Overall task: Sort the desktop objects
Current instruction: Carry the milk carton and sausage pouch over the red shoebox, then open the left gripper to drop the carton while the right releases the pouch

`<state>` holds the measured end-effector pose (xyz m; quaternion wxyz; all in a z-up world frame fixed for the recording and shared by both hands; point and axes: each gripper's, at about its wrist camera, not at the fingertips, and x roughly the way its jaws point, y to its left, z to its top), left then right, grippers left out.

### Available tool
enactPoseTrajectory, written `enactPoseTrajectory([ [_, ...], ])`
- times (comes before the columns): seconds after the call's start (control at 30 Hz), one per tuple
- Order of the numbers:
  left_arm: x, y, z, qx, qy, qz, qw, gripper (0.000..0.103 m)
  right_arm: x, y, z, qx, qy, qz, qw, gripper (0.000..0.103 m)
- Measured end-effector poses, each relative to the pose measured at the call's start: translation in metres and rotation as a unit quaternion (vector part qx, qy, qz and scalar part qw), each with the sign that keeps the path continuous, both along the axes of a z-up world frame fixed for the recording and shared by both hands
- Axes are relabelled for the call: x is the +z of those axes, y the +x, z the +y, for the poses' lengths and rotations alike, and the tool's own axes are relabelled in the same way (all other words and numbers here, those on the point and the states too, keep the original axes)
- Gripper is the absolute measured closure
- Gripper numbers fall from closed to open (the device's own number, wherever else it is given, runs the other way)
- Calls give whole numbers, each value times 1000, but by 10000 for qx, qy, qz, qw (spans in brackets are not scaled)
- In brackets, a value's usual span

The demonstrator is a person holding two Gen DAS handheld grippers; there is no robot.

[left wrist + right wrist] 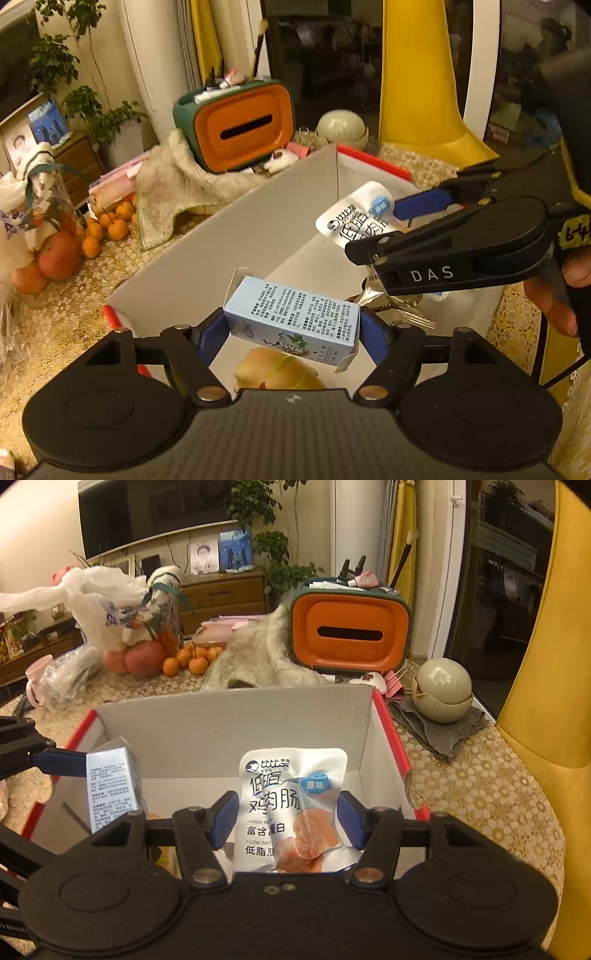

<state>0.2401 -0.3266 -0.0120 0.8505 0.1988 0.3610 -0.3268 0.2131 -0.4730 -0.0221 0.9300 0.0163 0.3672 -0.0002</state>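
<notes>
**Both grippers closed on loads, angled downward**

The left gripper [291, 328] tilts down, its blue-padded jaws pressed on the two ends of a small light-blue carton [291, 317] held crosswise between them. The right gripper [288, 819] tilts down as well, its jaws clamped on the sides of a white sausage packet [291, 808] that stands upright between the pads. In the left wrist view the right gripper reaches in from the right, a hand [565, 291] wrapped around its handle.

A pale blue printed carton [291, 319] is showing black text; the white sausage pouch [291, 808] is showing orange slices; the grey cardboard box [229, 727] is showing red edges.
</notes>
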Motion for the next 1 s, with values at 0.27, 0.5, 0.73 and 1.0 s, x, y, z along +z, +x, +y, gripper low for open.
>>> enactPoseTrajectory([
  [0.27,-19,11,-15,-94,456,174,9988,29,-7,20,-6,-95,-96,433,9990,45],
  [0.5,-28,19,-19,-95,577,372,9976,29,-13,25,-1,-3,-216,611,9979,45],
  [0.73,-36,22,-23,-173,737,563,9955,29,-18,27,7,193,-299,767,9964,45],
  [1.0,-38,22,-28,-313,900,603,9936,28,-19,28,8,269,-337,900,9950,45],
])
